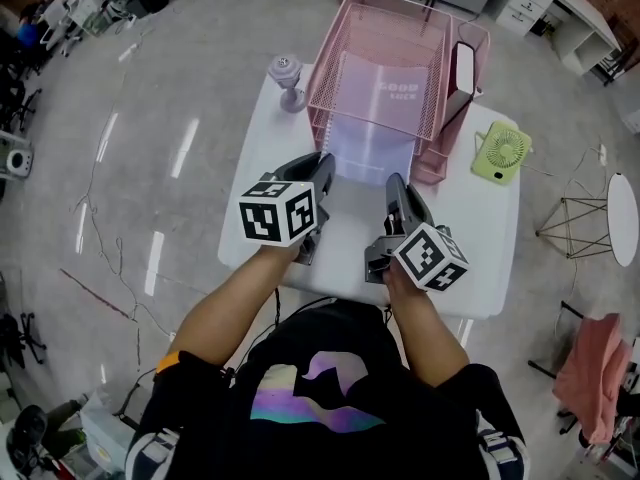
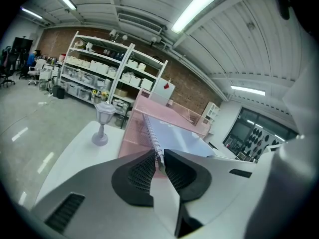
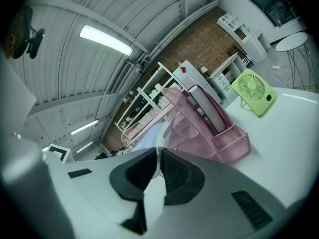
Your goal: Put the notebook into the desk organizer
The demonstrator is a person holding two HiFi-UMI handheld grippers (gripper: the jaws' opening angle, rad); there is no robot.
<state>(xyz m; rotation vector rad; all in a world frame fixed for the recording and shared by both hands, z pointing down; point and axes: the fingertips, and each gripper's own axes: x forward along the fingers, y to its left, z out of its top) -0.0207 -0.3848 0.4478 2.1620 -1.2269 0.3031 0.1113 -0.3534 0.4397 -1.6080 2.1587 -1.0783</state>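
A pale lavender spiral notebook [image 1: 368, 150] lies flat, its far part inside the lower tray of the pink mesh desk organizer [image 1: 345, 43]. My left gripper [image 1: 324, 166] is shut on its left, spiral-bound edge. My right gripper [image 1: 396, 184] is shut on its right edge. In the left gripper view the pads [image 2: 144, 171] clamp the wire spiral, and the notebook [image 2: 180, 139] runs ahead into the organizer [image 2: 139, 128]. In the right gripper view the notebook's thin edge [image 3: 158, 134] sits pinched between the jaws, with the organizer [image 3: 219, 131] just beyond.
On the white table [image 1: 480, 253] a purple lantern-shaped ornament [image 1: 287, 80] stands left of the organizer and a small green fan [image 1: 500, 152] right of it. A white book [image 1: 464, 68] stands in the organizer's side slot. A round side table [image 1: 622, 218] is off to the right.
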